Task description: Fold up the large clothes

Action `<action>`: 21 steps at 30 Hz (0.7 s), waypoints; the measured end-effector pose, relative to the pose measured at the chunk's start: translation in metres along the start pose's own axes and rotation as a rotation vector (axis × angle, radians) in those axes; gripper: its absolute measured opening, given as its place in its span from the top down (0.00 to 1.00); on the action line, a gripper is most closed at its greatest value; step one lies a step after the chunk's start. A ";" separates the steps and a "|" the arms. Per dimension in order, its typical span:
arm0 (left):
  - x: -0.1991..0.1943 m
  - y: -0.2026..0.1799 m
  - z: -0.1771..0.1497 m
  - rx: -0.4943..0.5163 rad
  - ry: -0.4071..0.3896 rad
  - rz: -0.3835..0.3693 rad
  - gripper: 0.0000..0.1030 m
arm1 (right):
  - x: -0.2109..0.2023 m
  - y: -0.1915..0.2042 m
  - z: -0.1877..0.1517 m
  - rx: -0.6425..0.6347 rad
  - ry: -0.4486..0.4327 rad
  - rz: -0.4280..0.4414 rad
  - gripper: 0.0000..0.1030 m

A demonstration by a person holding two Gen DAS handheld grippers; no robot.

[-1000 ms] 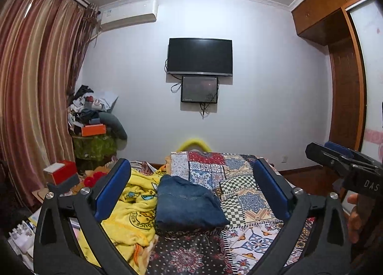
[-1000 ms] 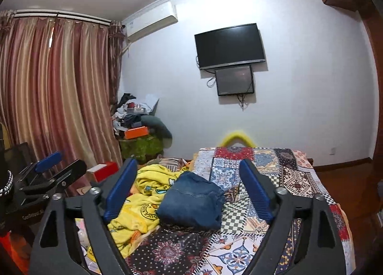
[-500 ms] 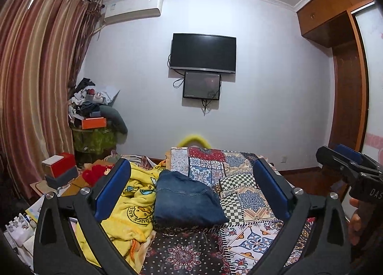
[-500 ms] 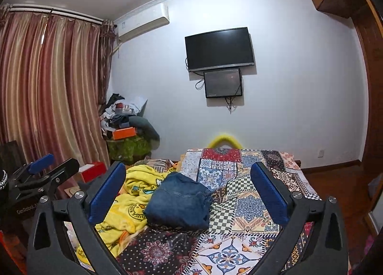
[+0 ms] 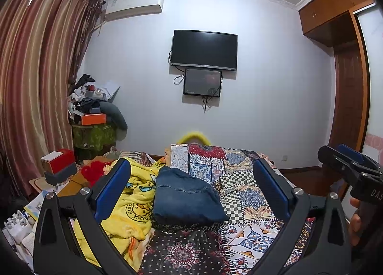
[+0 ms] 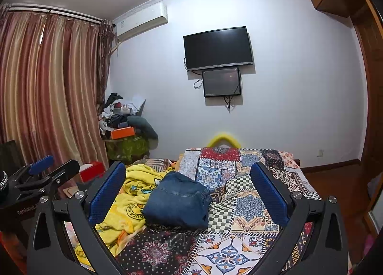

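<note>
A folded blue denim garment (image 5: 186, 199) lies in a compact block on the patchwork bedspread (image 5: 249, 193); it also shows in the right wrist view (image 6: 177, 203). My left gripper (image 5: 191, 188) is open and empty, held above the bed's near end, well back from the denim. My right gripper (image 6: 189, 191) is open and empty too, beside the left one. The right gripper shows at the right edge of the left wrist view (image 5: 347, 167). The left gripper shows at the left edge of the right wrist view (image 6: 45, 174).
A crumpled yellow cartoon blanket (image 5: 129, 203) lies left of the denim. A cluttered stand with an orange box (image 5: 93, 119) is by the curtain (image 5: 36, 83). A red and white box (image 5: 57, 160) sits at left. A TV (image 5: 204, 49) hangs on the far wall; a wardrobe (image 5: 347, 83) is at right.
Both grippers have drawn back and tilted up a little; the bed and denim sit slightly lower in view. The right gripper's jaws have opened wider. The denim has not moved.
</note>
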State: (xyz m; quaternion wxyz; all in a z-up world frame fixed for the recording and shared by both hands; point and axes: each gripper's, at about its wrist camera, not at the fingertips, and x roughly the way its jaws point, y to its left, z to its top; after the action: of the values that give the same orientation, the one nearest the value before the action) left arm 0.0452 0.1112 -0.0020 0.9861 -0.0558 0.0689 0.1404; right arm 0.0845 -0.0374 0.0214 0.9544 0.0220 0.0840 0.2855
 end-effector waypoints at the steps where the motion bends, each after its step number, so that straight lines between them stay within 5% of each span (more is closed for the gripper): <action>1: 0.000 0.000 0.000 0.000 0.001 0.001 0.00 | 0.001 0.001 0.000 0.001 0.003 0.002 0.00; 21: 0.001 0.000 -0.001 0.003 0.006 0.002 0.00 | 0.001 -0.003 0.002 0.013 0.024 0.005 0.00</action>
State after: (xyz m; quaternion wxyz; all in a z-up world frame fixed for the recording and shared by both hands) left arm 0.0462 0.1110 -0.0027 0.9859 -0.0545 0.0719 0.1410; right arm 0.0868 -0.0394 0.0226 0.9525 0.0251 0.0974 0.2874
